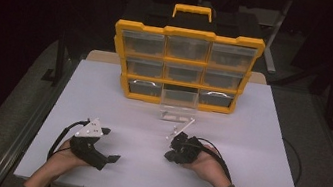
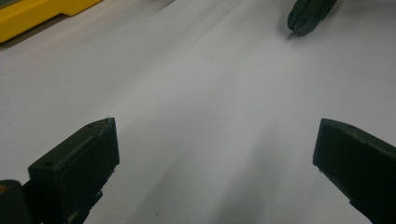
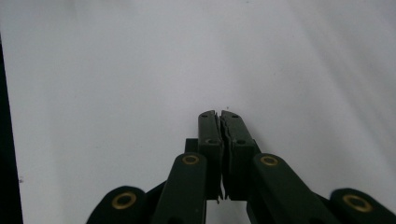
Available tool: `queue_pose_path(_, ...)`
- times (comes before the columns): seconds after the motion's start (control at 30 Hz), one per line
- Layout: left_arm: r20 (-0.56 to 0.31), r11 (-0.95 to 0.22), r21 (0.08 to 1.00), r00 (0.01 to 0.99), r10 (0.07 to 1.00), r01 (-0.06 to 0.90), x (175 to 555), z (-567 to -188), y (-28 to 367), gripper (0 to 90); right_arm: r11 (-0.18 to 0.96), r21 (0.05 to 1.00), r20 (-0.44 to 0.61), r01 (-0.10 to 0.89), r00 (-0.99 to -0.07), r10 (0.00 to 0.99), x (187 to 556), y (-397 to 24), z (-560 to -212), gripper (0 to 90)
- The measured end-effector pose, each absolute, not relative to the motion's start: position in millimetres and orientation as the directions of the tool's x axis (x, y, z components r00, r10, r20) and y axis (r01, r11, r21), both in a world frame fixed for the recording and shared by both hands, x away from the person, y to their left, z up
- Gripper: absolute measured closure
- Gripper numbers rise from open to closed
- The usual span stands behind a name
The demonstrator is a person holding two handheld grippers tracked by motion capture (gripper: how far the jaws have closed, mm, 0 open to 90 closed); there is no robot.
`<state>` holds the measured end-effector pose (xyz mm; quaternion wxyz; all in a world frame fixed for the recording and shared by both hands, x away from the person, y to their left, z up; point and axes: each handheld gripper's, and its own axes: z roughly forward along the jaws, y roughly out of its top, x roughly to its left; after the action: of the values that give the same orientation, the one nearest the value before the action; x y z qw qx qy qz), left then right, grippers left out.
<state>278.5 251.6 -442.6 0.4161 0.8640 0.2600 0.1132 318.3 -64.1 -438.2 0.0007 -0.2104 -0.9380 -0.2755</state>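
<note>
The drawer [image 1: 178, 104] juts out of the organizer's [image 1: 185, 66] bottom row, middle slot, so with the right gripper [image 1: 170, 156] clamped shut on nothing and the left gripper [image 1: 111, 144] gaping empty, both resting near the table's [image 1: 256, 153] front, I'd reach squarely toward its front lip.

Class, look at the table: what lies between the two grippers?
Nothing: in the high view, only bare white table separates the open left gripper from the shut right gripper.
</note>
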Motion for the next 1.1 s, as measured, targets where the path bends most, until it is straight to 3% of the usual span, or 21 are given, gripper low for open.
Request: queue_pose_path(1.1,-0.028,-0.512,0.781,0.840,0.542,0.356,279.2,-443.8,252.5,0.2,0.720,0.564,0.079,0.405,-0.894,0.441,350.4,-75.8,-389.0,86.0)
